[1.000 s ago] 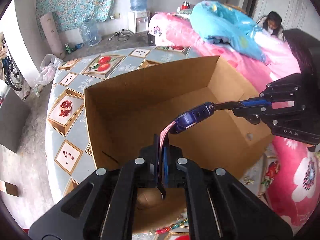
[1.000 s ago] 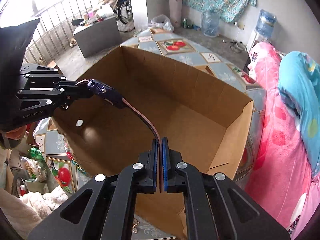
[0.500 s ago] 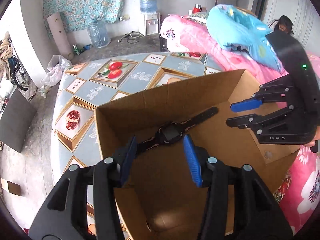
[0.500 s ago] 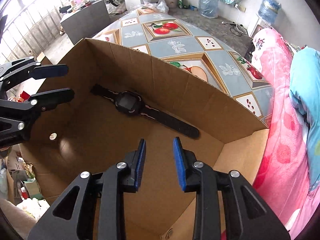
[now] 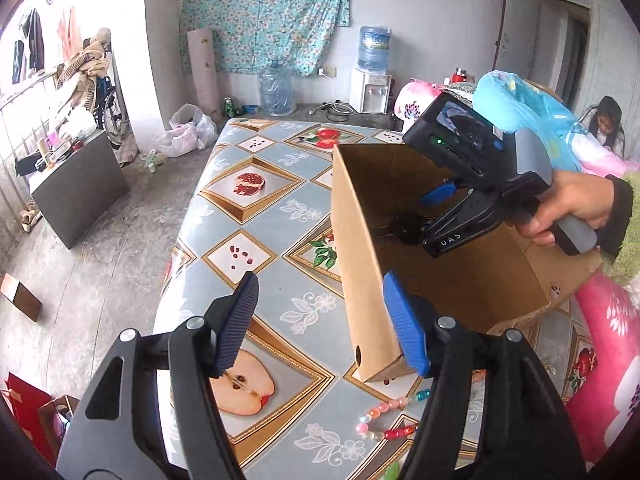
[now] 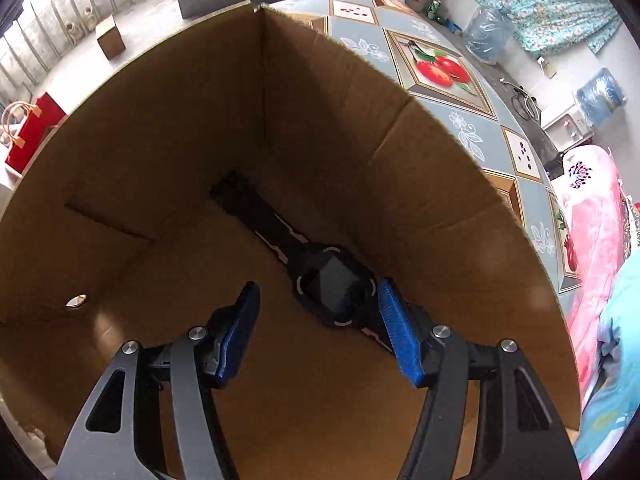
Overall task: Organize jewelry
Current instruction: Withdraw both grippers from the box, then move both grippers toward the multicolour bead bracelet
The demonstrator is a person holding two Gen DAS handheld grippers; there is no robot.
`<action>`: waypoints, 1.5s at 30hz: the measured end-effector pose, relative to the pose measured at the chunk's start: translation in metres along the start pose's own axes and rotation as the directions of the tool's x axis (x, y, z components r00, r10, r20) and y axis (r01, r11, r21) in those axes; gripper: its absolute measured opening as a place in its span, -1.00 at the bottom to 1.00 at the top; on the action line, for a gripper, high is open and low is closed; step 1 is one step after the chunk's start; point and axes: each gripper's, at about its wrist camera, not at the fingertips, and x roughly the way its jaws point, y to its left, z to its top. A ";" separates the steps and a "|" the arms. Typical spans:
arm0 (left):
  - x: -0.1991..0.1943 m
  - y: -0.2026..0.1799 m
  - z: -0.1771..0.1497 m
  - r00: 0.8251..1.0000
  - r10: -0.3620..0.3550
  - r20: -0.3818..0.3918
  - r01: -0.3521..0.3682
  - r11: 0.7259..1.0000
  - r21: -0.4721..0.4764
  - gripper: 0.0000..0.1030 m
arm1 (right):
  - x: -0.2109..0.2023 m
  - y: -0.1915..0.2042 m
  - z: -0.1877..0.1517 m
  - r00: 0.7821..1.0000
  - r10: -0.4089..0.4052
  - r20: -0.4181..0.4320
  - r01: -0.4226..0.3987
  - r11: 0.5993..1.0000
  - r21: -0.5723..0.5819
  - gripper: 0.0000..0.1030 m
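1. Inside the cardboard box [image 6: 400, 168], on its floor close to the far wall, lies one black watch [image 6: 332, 280], strap stretched flat, face up.
2. Change since a second ago: then both grippers pinched the strap ends and held the watch in the air over the box; now neither touches it. It has been let go and rests in the box.
3. Right gripper [image 6: 318, 332]: jaws opening, already fairly wide, pointing steeply down into the box. The watch face shows in the gap beyond the pads, but the pads do not press on it.
4. Left gripper [image 5: 320, 320]: jaws opening, nothing held. It has drawn back out of the box; the near corner of the box wall now shows between its pads without being clamped.
5. Meaning for the task (judgement): the watch counts as put away; the next item is probably the bead string [image 5: 390, 416].
6. That bead string lies on the desk [image 5: 256, 224] just beside the near corner of the box, outside it.
7. Count: one box, one watch, one bead string, two grippers. A hand [image 5: 568, 208] holds the right gripper.
8. Other jewelry: none visible in either view.
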 end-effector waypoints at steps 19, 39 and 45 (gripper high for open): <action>-0.052 -0.031 -0.081 0.989 -0.096 0.112 0.088 0.993 0.073 0.23 | -0.187 -0.013 -0.100 0.878 -0.034 0.478 -0.070 0.978 0.199 0.79; 0.022 -0.113 -0.132 0.918 -0.355 -0.179 0.386 0.902 0.192 0.20 | -0.139 0.074 -0.321 0.867 -0.339 0.366 0.055 0.795 0.604 0.88; 0.003 -0.105 -0.147 0.892 -0.404 -0.204 0.441 0.876 0.194 0.20 | -0.131 0.078 -0.337 0.838 -0.374 0.398 0.055 0.782 0.621 0.88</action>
